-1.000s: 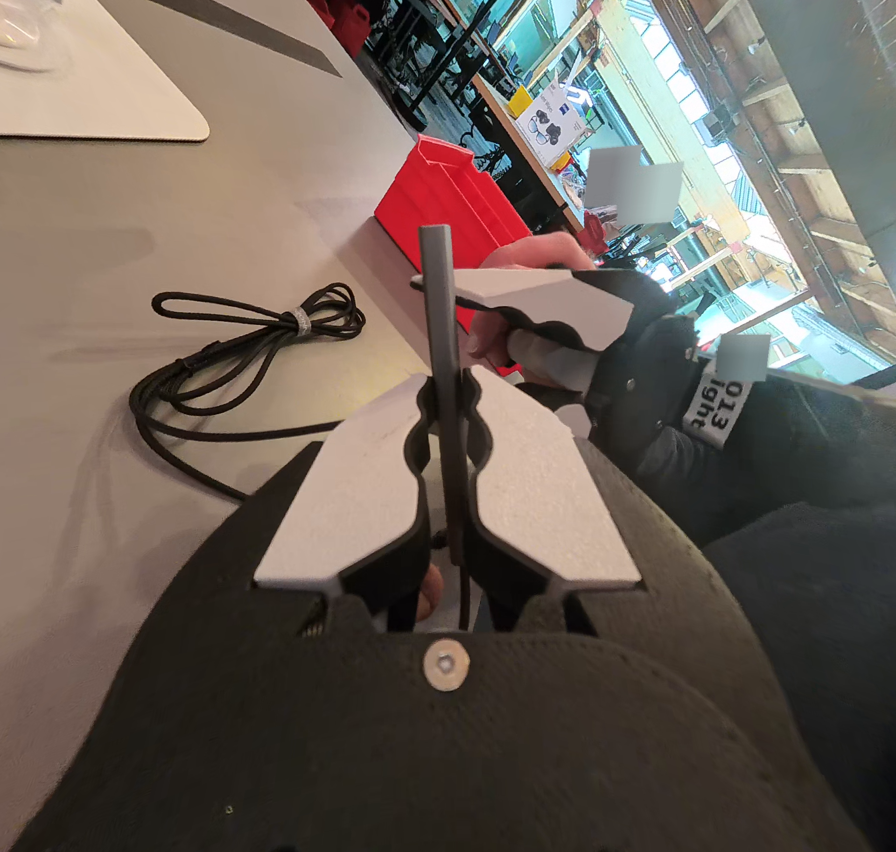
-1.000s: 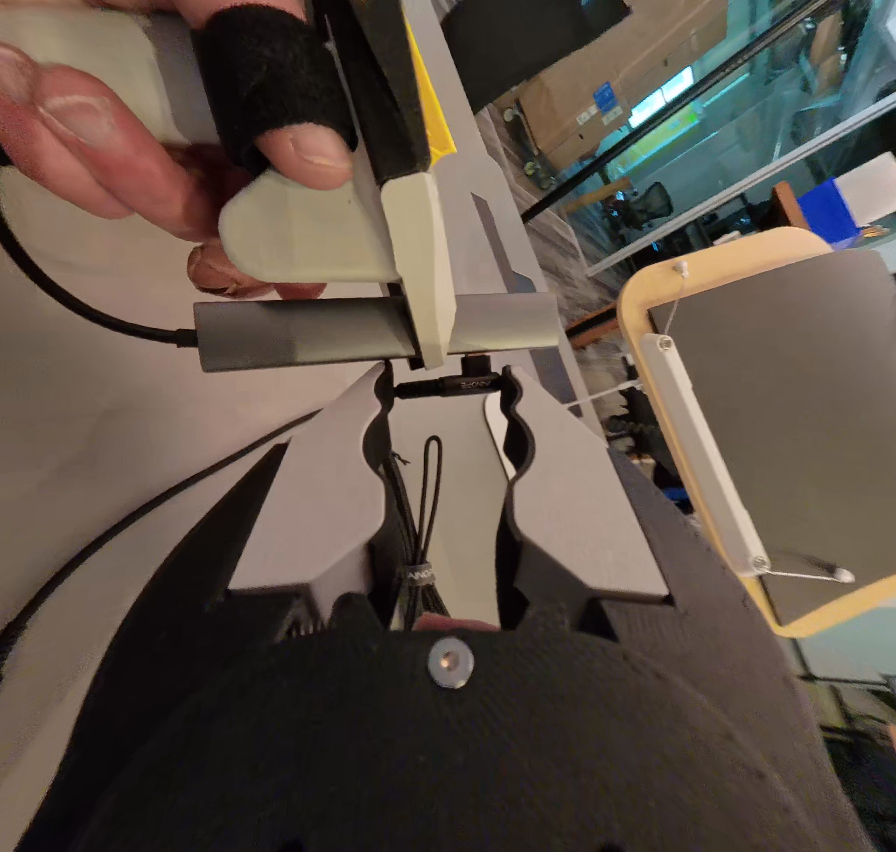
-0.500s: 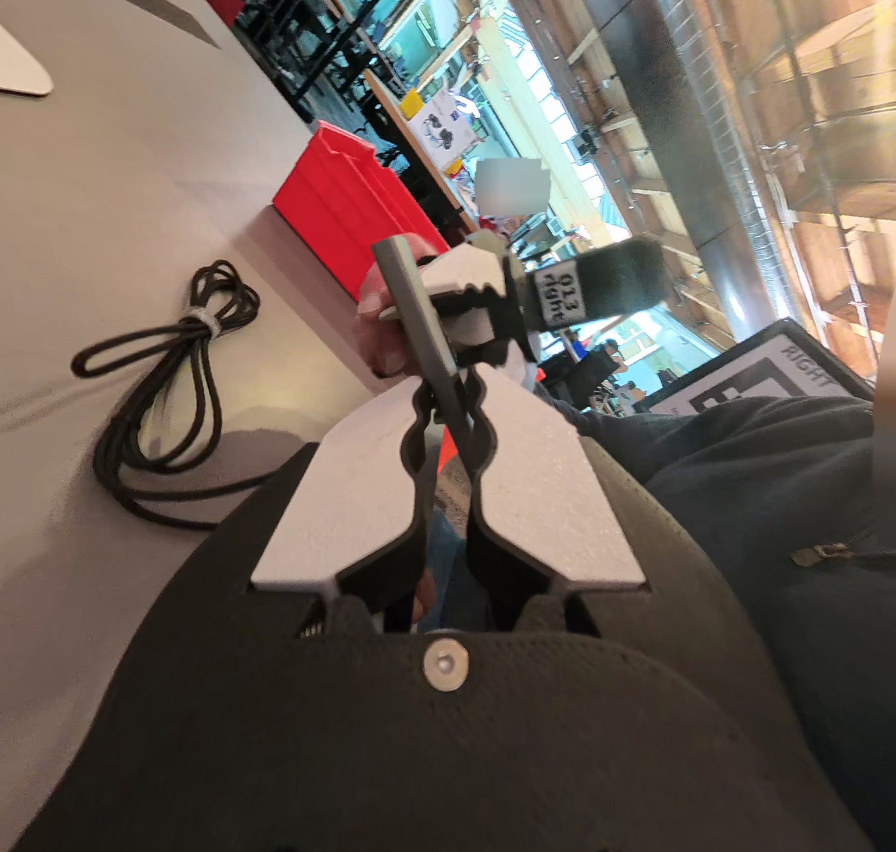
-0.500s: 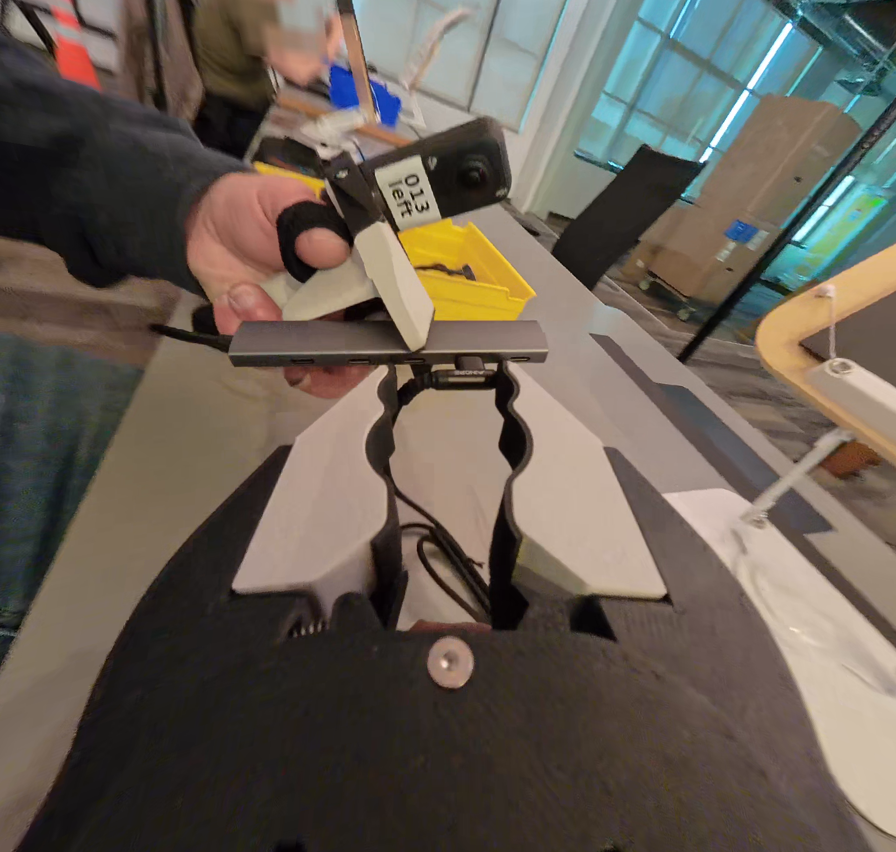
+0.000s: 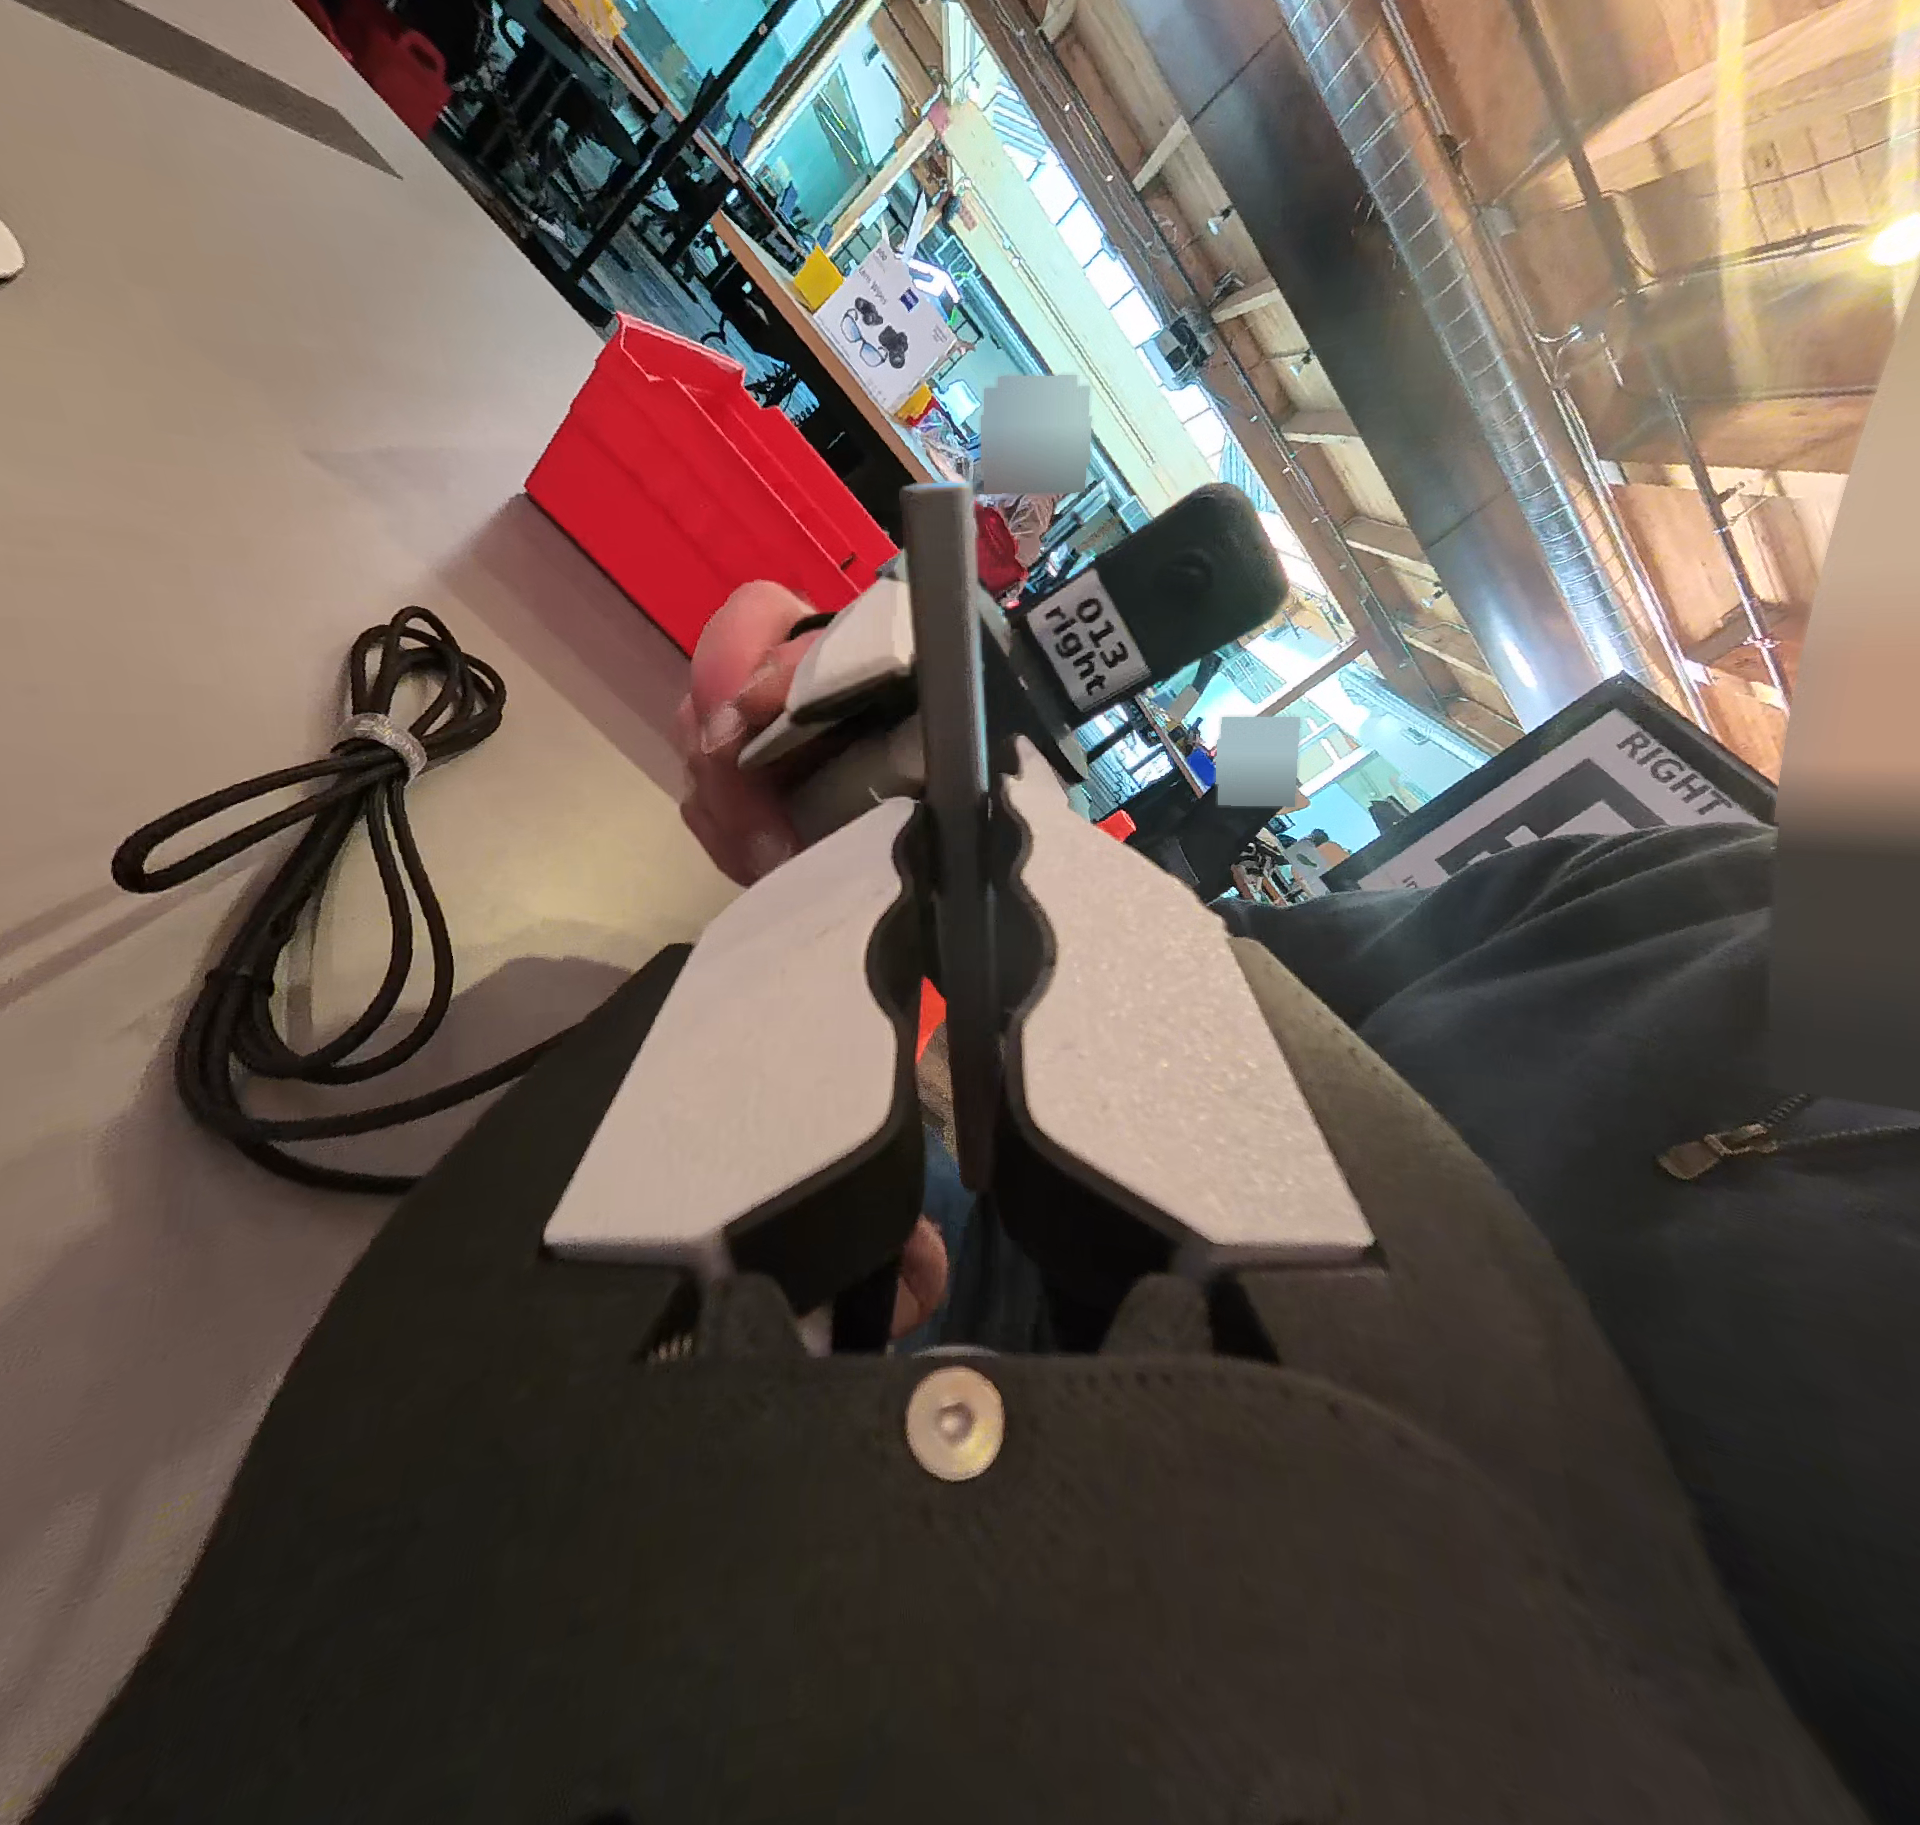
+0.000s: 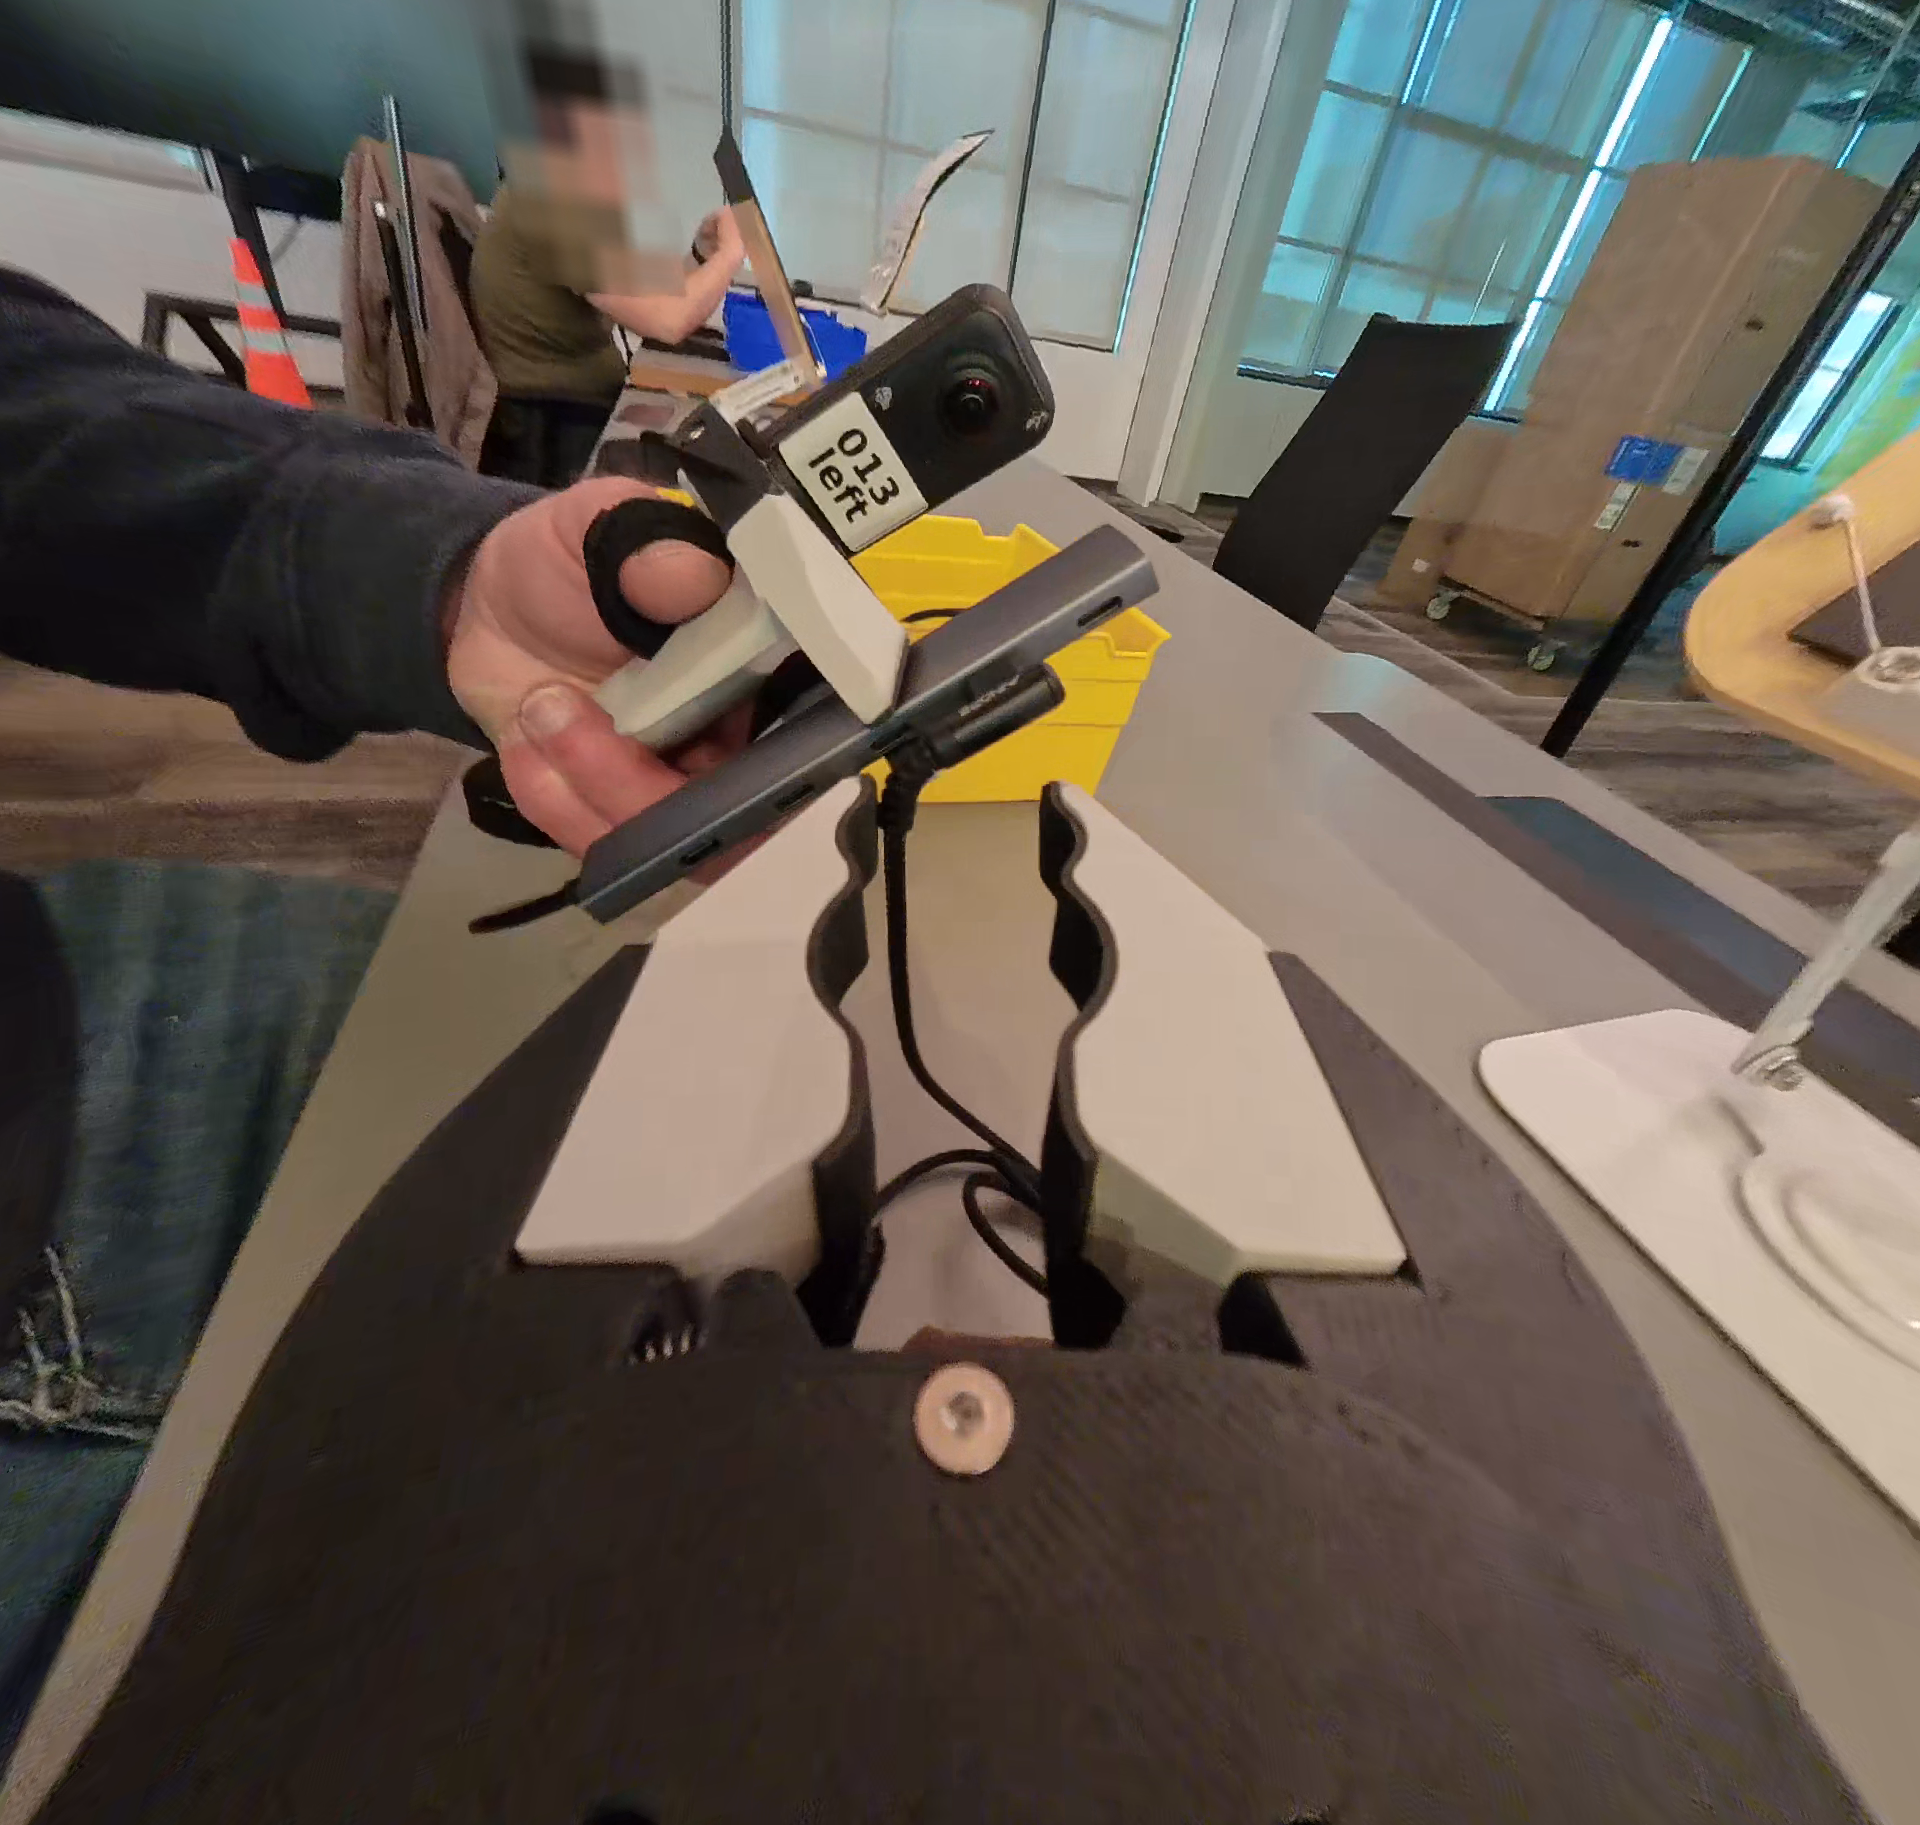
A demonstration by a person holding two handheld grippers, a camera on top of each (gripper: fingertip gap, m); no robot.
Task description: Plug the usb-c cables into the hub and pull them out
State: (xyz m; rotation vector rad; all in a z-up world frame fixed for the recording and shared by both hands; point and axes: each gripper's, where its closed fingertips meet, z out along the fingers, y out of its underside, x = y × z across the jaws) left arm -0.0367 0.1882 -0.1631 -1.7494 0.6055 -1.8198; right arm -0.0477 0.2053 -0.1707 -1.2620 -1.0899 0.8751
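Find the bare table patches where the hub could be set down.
Bare table lies between the coiled cable and red bin; more between the yellow bin and white stand base. Crowded around that cable.

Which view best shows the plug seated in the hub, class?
The right wrist view: the hub lies side-on, with the black angled plug in one port and three ports empty. The left wrist view shows the hub only edge-on between the shut left gripper; the plug is hidden.
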